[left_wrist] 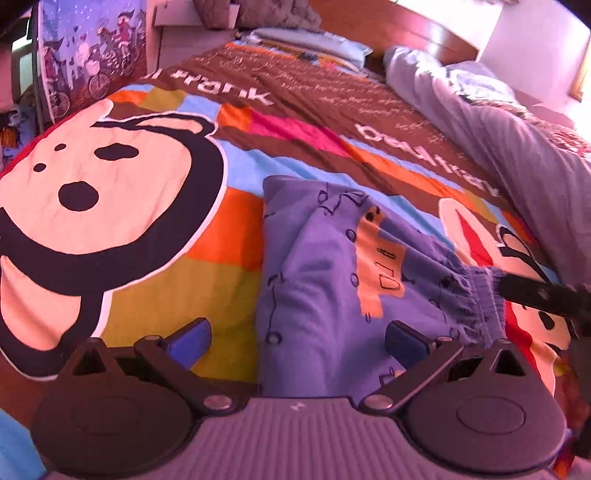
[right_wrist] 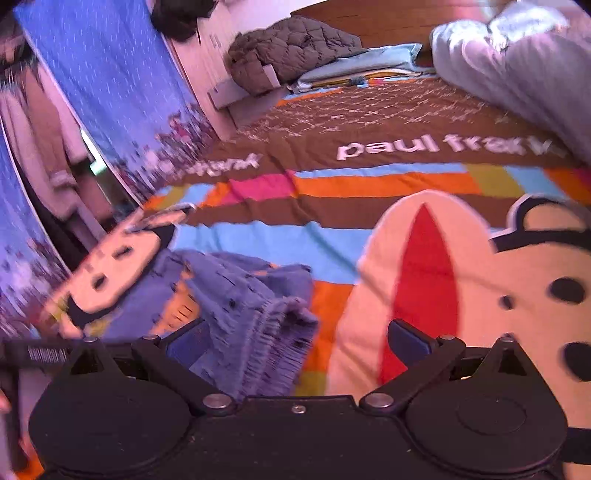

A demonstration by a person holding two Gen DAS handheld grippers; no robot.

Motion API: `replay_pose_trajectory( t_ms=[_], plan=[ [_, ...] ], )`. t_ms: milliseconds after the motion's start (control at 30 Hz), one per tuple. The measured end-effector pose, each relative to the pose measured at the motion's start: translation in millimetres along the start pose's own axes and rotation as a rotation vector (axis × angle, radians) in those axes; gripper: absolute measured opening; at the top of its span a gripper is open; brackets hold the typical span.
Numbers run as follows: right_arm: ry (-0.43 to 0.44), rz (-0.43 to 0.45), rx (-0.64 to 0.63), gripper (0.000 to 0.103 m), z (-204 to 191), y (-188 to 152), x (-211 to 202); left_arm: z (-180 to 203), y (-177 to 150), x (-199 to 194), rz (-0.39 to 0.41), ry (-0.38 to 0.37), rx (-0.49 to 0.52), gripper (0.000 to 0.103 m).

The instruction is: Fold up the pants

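Bed w/ big cartoon-print bedspread, brown band w/ white lettering, colour blocks in orange, blue, pink, olive; fills most of both views. Pale grey-lilac duvet bunched along far right side. Dark quilted jacket heaped at head end by wooden headboard, light blue pillow beside it. Blue printed curtain hangs left of bed.

Blue cotton pants w/ small dark doodles + orange patch lie on bedspread, mid-bed, partly folded into a thick bundle; gathered elastic waistband toward the right in left wrist view. In right wrist view same pants sit lower left, blurred.

Left gripper: blue-padded fingers spread wide, one either side of the near pants edge, not pinching; cloth lies between + over right pad.

Right gripper: fingers spread apart, left pad at the pants edge, right pad over bare bedspread; contact unclear, blur. Its black body shows by the waistband in left wrist view.
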State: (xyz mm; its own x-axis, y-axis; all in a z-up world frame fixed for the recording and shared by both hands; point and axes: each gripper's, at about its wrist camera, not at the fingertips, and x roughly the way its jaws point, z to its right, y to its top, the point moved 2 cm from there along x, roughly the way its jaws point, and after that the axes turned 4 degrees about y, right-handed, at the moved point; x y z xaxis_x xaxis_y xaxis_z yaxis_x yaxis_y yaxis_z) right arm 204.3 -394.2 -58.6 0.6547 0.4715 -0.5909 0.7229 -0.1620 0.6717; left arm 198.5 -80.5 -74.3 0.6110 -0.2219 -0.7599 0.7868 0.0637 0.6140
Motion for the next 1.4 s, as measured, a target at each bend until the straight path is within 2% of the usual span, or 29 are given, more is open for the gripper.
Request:
replay_pose_trajectory(
  t_ms=[200,367,467,533,600,667,733,800,933,1000,1067,1200,1300,1400],
  plan=[
    [0.143,-0.058,0.094,0.102,13,-8,30,-8,-5,-4,0.032,-0.053,-0.047,0.103],
    [0.201,-0.034,0.146,0.102,18,-10,34,-16,-7,-6,0.063,-0.092,-0.11,0.103],
    [0.34,-0.026,0.261,0.102,27,-11,34,-18,-8,-7,0.078,-0.143,-0.132,0.103],
    [0.363,-0.024,0.301,0.101,29,-11,32,-19,-9,-8,0.083,-0.177,-0.142,0.102],
    [0.34,-0.023,0.306,0.096,30,-11,31,-20,-10,-7,0.084,-0.178,-0.15,0.099],
    [0.299,-0.016,0.315,0.084,32,-12,29,-21,-10,-8,0.09,-0.179,-0.158,0.092],
    [0.244,-0.017,0.332,0.052,37,-15,28,-22,-10,-7,0.09,-0.189,-0.17,0.081],
    [0.22,-0.012,0.348,0.042,42,-19,26,-25,-10,-5,0.082,-0.203,-0.182,0.07],
    [0.182,-0.01,0.291,0.037,31,-20,27,-28,-11,-4,0.082,-0.185,-0.201,0.052],
    [0.134,-0.003,0.237,0.034,23,-20,27,-29,-11,-4,0.083,-0.144,-0.215,0.039],
    [0.084,0.006,0.157,0.033,10,-20,26,-27,-11,-5,0.087,-0.118,-0.2,0.036],
    [-0.033,0.029,-0.047,0.031,-21,-22,26,-11,-10,-7,0.098,-0.028,-0.105,0.033],
    [-0.099,0.044,-0.189,0.029,-42,-25,26,-8,-11,-9,0.099,-0.02,-0.098,0.032],
    [-0.132,0.058,-0.265,0.028,-53,-28,26,-10,-11,-8,0.095,-0.027,-0.118,0.03]
  ],
)
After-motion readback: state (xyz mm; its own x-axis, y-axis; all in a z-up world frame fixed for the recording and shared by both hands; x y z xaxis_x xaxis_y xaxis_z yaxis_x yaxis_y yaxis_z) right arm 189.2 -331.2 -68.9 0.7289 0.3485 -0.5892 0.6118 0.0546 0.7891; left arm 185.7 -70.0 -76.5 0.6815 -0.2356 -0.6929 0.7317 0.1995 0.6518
